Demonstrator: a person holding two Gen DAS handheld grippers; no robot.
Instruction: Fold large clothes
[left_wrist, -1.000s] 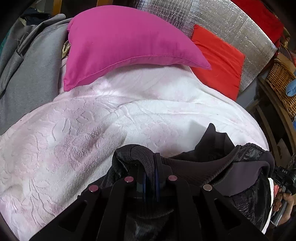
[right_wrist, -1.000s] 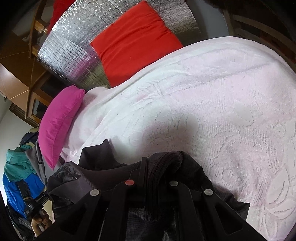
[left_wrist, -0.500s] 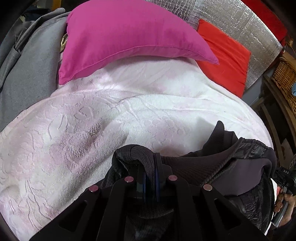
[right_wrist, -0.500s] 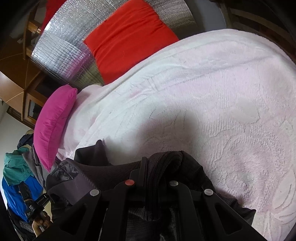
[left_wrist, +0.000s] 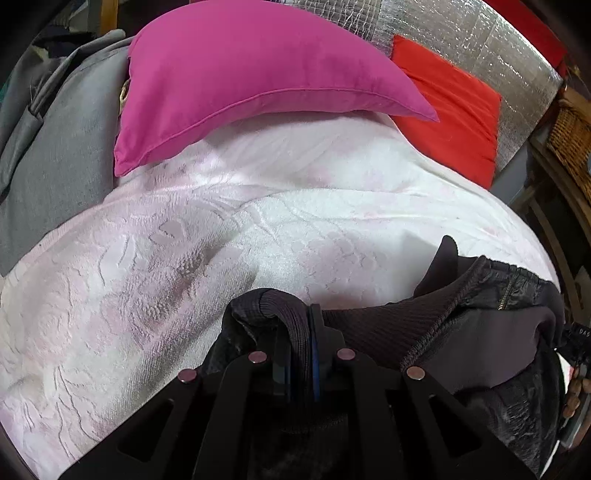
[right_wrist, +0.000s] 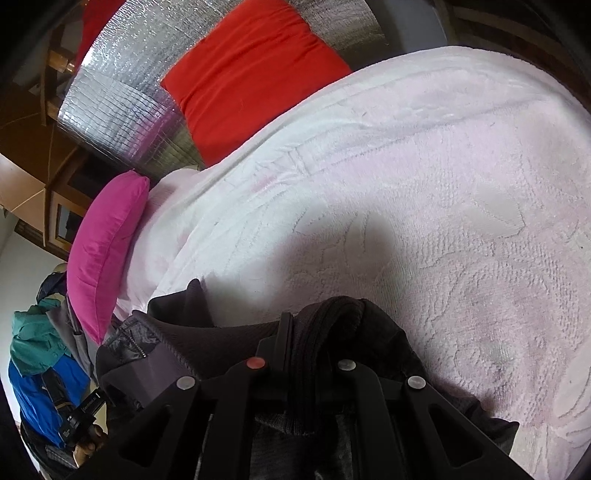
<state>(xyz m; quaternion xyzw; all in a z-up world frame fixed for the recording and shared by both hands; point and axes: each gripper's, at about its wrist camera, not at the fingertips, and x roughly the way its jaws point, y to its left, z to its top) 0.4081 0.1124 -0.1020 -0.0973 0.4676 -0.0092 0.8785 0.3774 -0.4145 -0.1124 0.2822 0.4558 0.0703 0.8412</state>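
Below, each claw (left_wrist: 301, 332) (right_wrist: 295, 332) pinched tight on the dark jacket's (left_wrist: 388, 332) ribbed edge, fingertips seemingly buried in fabric.

You had a bed (left_wrist: 258, 236) in front of you, covered by a pale pink-white bedspread (right_wrist: 443, 192) with a raised flower pattern. A magenta pillow (left_wrist: 258, 70) lay at its head, with a red pillow (left_wrist: 454, 110) beside it against a silver quilted headboard (right_wrist: 122, 96). A dark jacket (left_wrist: 480, 332) rested bunched on the near edge of the bedspread.
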